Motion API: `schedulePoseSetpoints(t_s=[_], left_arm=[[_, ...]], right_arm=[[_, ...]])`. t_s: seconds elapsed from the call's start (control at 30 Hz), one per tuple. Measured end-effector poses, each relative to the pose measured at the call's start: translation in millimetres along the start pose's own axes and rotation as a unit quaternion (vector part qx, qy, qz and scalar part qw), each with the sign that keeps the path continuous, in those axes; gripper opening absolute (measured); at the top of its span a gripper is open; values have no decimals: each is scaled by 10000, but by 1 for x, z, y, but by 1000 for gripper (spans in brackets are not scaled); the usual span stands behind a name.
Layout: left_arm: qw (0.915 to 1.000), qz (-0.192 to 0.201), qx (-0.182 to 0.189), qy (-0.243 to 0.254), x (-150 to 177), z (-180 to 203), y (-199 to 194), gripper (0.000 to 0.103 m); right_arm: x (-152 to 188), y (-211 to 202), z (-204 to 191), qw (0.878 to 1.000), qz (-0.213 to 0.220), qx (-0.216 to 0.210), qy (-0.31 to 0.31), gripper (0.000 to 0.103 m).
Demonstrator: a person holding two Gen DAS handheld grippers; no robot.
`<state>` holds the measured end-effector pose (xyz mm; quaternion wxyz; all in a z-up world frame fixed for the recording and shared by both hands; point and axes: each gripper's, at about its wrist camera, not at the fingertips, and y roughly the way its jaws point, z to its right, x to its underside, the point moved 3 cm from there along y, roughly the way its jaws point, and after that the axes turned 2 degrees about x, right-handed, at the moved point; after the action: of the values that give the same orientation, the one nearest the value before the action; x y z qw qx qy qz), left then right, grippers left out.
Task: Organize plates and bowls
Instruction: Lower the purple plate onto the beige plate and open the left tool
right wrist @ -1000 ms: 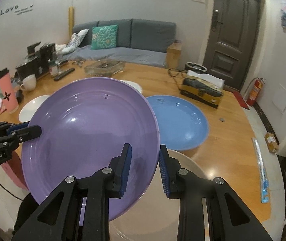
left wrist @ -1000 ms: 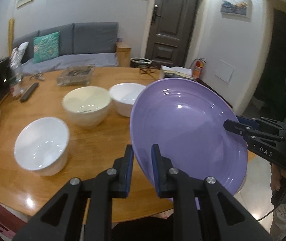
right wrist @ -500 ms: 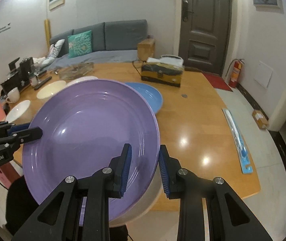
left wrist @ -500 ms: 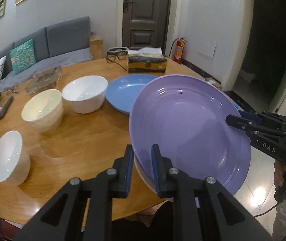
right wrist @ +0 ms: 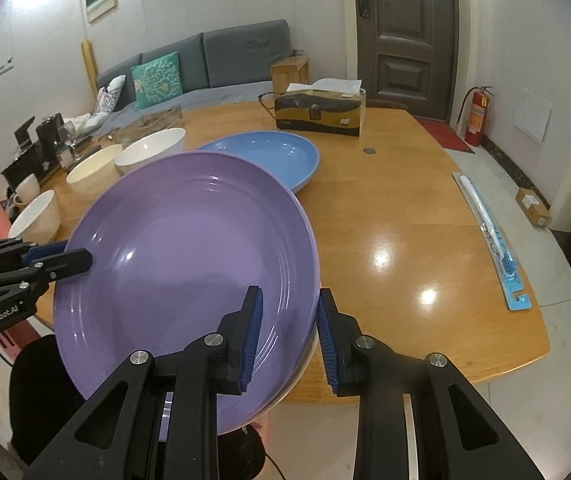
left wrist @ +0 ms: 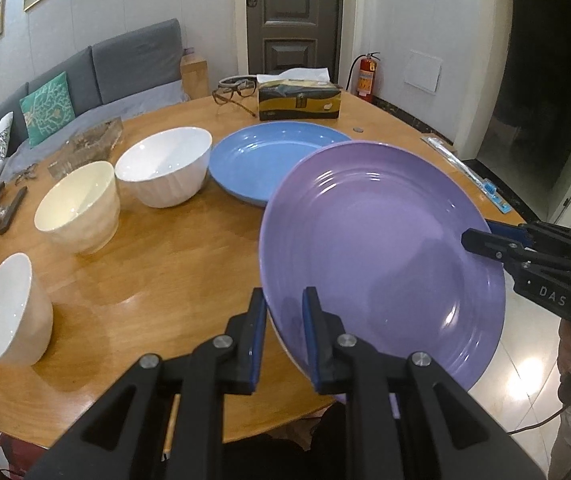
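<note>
Left gripper (left wrist: 283, 312): mine, narrow gap, both pads clamped on near-left rim of purple plate (left wrist: 381, 248); one finger under the rim, one over it. Seen from the right wrist at the plate's left edge (right wrist: 73, 258).
Right gripper (right wrist: 287, 320): mine, gap a bit wider, fingers straddle the plate's right rim; left pad lies on the inner face, right pad at the outer edge, looks like contact but I can't tell for sure. From the left wrist, its tips sit on the far-right rim (left wrist: 481, 238).
Purple plate: held in the air between my two grippers, tilted, inner face toward me, over the near edge of the bench (left wrist: 145, 280); part overhangs the floor. A pale rim shows just under its lower edge in the right wrist view, can't tell what it is.
Blue plate (left wrist: 273, 160): flat on the bench just behind the purple plate, partly hidden by it.
Large white bowl (left wrist: 165, 172): upright, just left of the blue plate.
Cream bowl (left wrist: 79, 206): upright, just beside the large white bowl, nearer me.
Small white bowl (left wrist: 11, 308): near-left bench edge, apart from the cream bowl.
Tissue box (left wrist: 299, 100): far side, behind the blue plate.
Glasses (left wrist: 235, 92): just left of the tissue box.
Sofa (left wrist: 125, 68): beyond the bench, against the wall.
</note>
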<state>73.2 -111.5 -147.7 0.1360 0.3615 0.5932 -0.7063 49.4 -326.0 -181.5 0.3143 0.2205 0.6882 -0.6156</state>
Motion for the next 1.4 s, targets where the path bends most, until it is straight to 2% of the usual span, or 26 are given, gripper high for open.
schedulePoseSetpoints(t_s=[0.3,0.63,0.93,1.13,1.2,1.27,1.37,1.4], left_arm=[[9998,-103,-124,100,2,2,10,15],[9998,-153,-99,102,4,4,15,16],[9999,-59,-118,-6,0,-4,10,17],[9998,44,-112,-162,-16,-18,9,17],[9997,46,8,-230,-23,-23,12,18],[9991,19,171,-388,-33,-30,20,18],[9982,-52,179,-571,-49,-41,36,19],[9980,-93,218,-581,-55,-44,43,23]], right_arm=[[2,12,2,9999,-104,-84,94,23],[4,17,2,9998,-163,-77,55,25],[6,10,12,9999,-94,-5,143,25],[8,12,8,9998,-128,-84,99,25],[8,16,7,9997,-169,-120,103,25],[7,17,7,9997,-165,-129,94,25],[1,16,13,9998,-109,-114,94,27],[-3,15,16,9999,-73,-99,93,28]])
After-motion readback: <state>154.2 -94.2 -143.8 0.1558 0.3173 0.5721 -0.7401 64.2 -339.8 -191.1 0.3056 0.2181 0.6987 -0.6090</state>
